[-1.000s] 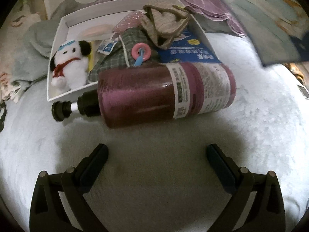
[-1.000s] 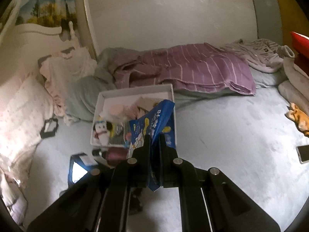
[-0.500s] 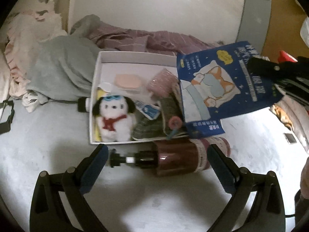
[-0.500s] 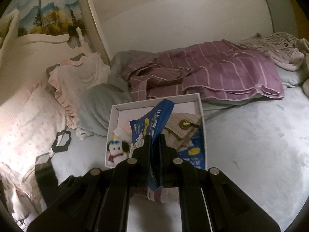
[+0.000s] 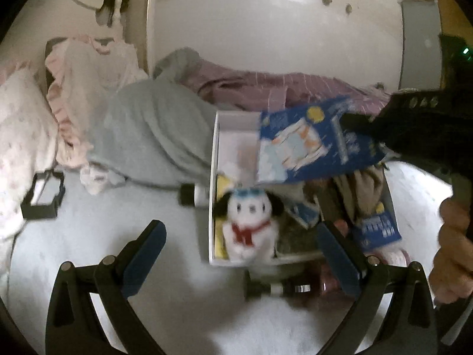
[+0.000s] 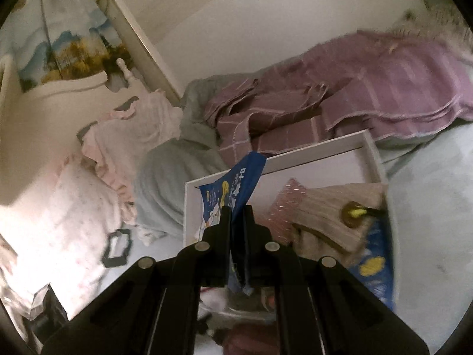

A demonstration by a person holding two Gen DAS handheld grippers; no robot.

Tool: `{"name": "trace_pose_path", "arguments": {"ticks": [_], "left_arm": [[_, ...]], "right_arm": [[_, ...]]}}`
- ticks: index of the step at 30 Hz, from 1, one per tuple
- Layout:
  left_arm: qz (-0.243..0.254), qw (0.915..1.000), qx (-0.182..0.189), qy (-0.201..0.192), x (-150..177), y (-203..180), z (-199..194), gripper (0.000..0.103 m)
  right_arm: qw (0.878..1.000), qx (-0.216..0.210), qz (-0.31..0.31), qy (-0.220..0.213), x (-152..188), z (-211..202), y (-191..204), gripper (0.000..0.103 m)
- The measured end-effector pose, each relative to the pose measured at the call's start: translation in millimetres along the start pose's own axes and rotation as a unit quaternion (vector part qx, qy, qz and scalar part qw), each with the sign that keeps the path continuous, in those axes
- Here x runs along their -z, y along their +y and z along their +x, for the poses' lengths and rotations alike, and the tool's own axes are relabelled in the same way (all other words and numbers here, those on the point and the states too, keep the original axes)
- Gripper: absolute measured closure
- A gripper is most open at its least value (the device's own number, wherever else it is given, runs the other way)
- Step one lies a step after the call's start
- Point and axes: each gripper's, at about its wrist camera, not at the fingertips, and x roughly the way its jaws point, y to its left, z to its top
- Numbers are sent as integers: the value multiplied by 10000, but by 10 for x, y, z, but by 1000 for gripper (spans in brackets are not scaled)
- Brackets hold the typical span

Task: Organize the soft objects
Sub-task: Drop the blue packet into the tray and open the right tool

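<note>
A white box [image 5: 213, 159] [image 6: 325, 146] lies on the pale bed cover. Inside sit a white plush dog [image 5: 249, 229] with a red scarf, a beige knitted bag [image 6: 328, 216], a pink pouch [image 6: 288, 193] and a second blue packet [image 5: 377, 230]. My right gripper [image 6: 236, 211] is shut on a blue packet [image 5: 313, 142] [image 6: 236, 183] and holds it in the air above the box. In the left wrist view that gripper [image 5: 348, 122] comes in from the right. My left gripper [image 5: 241, 233] stands open and empty, in front of the box's near edge.
A dark purple pump bottle [image 5: 283, 288] lies just in front of the box. A grey blanket [image 5: 153, 136], a purple striped cover [image 6: 384, 82] and pink pillows [image 5: 79, 94] crowd the back and left. A black-framed card [image 5: 44, 192] lies at left. A person's hand [image 5: 452, 251] shows at right.
The left gripper has pulled back and risen, so the box and bottle look smaller and lower. The right gripper has carried the blue packet over the box and rolled.
</note>
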Motion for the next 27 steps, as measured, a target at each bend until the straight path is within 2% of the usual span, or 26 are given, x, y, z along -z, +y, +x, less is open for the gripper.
{"name": "trace_pose_path", "arguments": {"ticks": [2,4,8,10,12,14,15,16,17,19,22,24,27], "left_arm": [[-40,9999,110,-84,-116,-3,53,0],[-50,9999,25,-160,-189,-15,118,0],[-286,9993,-72,-238,-260,-2,271,0],[-433,9989,100,-130,-278,31,328,0],[-583,9976,347,-157,-272,54,311,0],[-761,9961,373,-255,-253,105,270,0],[-837,9954,343,-303,-242,120,243,0],[-865,9952,327,-320,-237,129,223,0],[-860,9952,321,-335,-235,125,200,0],[-777,9959,286,-363,-230,113,131,0],[-584,9973,295,-323,-206,81,9,0],[-488,9976,391,-293,-159,59,-105,0],[-530,9968,365,-468,-48,53,-368,0]], "right_arm": [[9997,-175,75,151,-48,153,-33,94],[9995,-67,107,289,-88,319,-64,94],[9976,166,328,588,-152,596,-197,87],[9963,286,383,719,-158,673,-250,81],[9966,228,352,714,-147,641,-245,79],[9980,42,259,579,-120,512,-207,56],[9988,-18,153,464,-107,417,-170,50],[9994,55,33,345,-106,333,-148,40],[9995,193,-84,228,-102,256,-119,36],[9976,565,-395,-20,-89,47,-55,36],[9934,837,-750,-222,-27,-238,-16,35],[9879,1083,-1066,-301,84,-457,14,34],[9816,1304,-1353,-350,262,-742,10,31]]}}
